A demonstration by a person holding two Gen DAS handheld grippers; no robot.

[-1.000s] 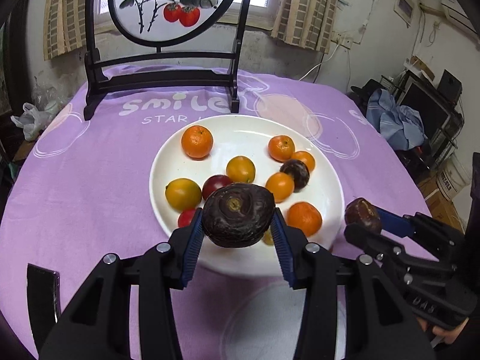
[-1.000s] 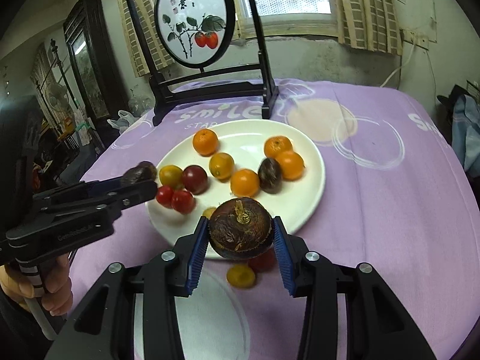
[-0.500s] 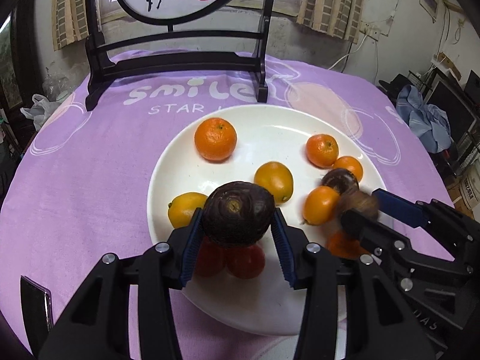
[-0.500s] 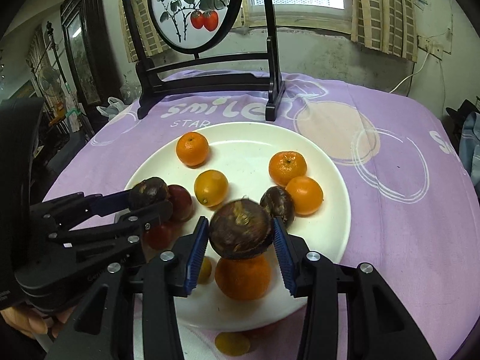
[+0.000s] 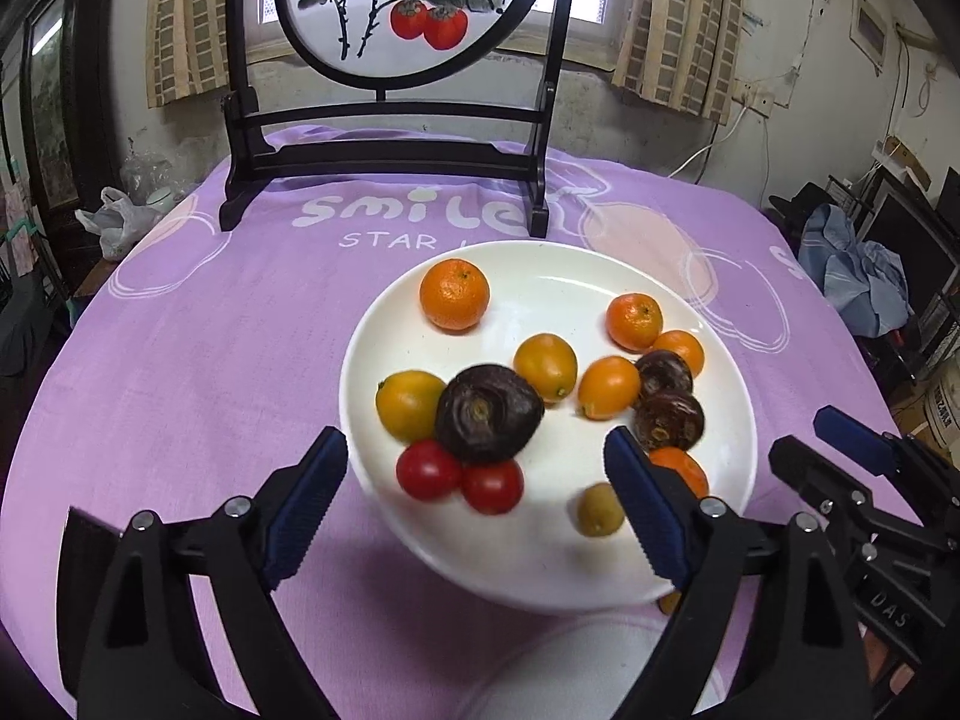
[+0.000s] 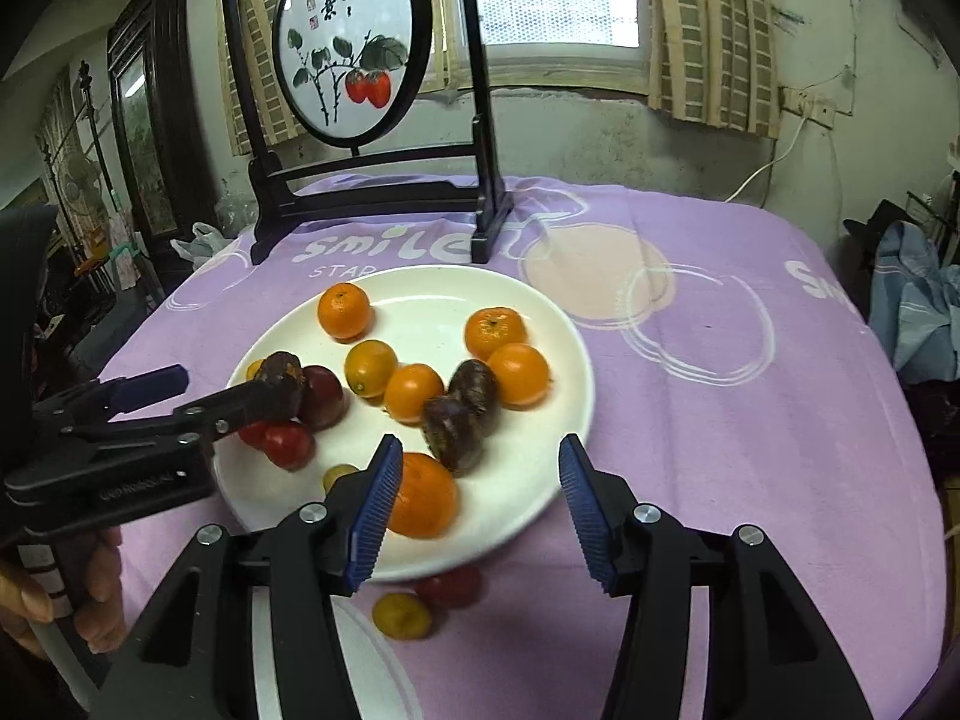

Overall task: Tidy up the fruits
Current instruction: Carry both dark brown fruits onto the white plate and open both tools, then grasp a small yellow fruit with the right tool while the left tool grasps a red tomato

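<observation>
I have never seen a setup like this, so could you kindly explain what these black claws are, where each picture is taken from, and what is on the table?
There is no robot here. A person holds a two-finger gripper in each hand, and a fisheye camera on each one looks along its blue-padded fingers. One picture is from the left gripper, the other from the right gripper; each also shows the other at its edge. On the purple cloth stands a white plate with oranges, two cherry tomatoes and dark fruits. A big dark fruit lies ahead of the left gripper, a smaller one ahead of the right. Both jaws are opening and the pads touch nothing. Two small fruits lie off the plate. Behind stands a painted screen.
</observation>
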